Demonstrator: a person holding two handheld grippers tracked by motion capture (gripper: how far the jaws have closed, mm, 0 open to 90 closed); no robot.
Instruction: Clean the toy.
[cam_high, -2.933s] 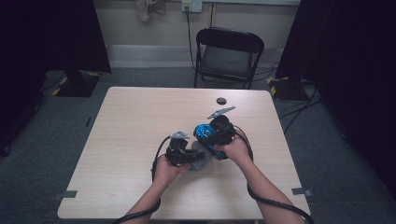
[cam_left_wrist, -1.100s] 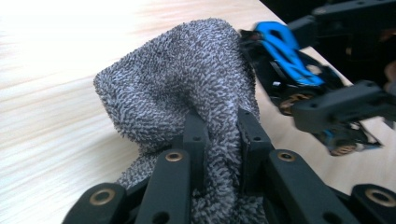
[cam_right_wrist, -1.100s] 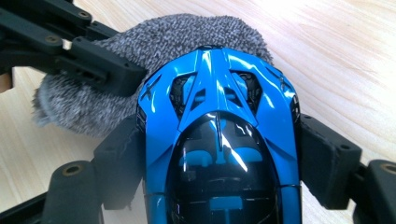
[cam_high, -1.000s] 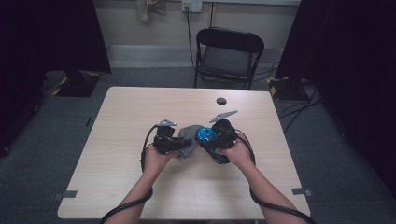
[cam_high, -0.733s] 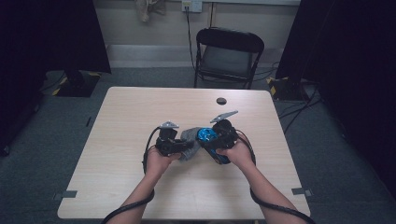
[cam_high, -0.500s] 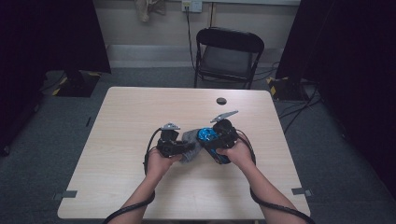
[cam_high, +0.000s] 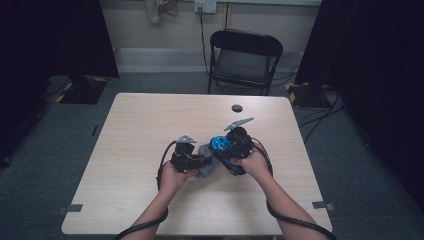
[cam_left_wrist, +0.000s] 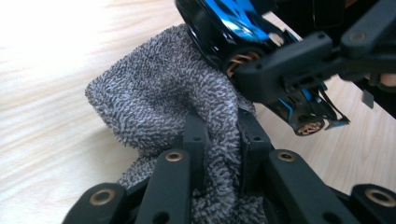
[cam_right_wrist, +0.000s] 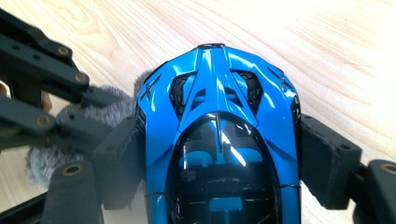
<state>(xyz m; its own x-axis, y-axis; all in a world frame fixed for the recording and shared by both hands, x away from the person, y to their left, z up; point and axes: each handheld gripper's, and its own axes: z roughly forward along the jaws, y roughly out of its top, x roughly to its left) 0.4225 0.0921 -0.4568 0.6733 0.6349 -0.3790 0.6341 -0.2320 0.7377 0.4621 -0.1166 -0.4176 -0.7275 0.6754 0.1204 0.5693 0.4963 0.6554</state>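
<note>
The right tool (cam_high: 226, 159) grips a toy car (cam_right_wrist: 219, 140) by its flanks, jaws spread wide, just above the desk (cam_high: 140, 125). The left tool (cam_left_wrist: 219, 140) is pinched tight on a grey cloth (cam_left_wrist: 163, 102), which seems to press against the car's side, though contact is partly hidden. The car is glossy blue with a smooth black canopy; the cloth is nubby terry; the desk is pale wood-grain.
</note>
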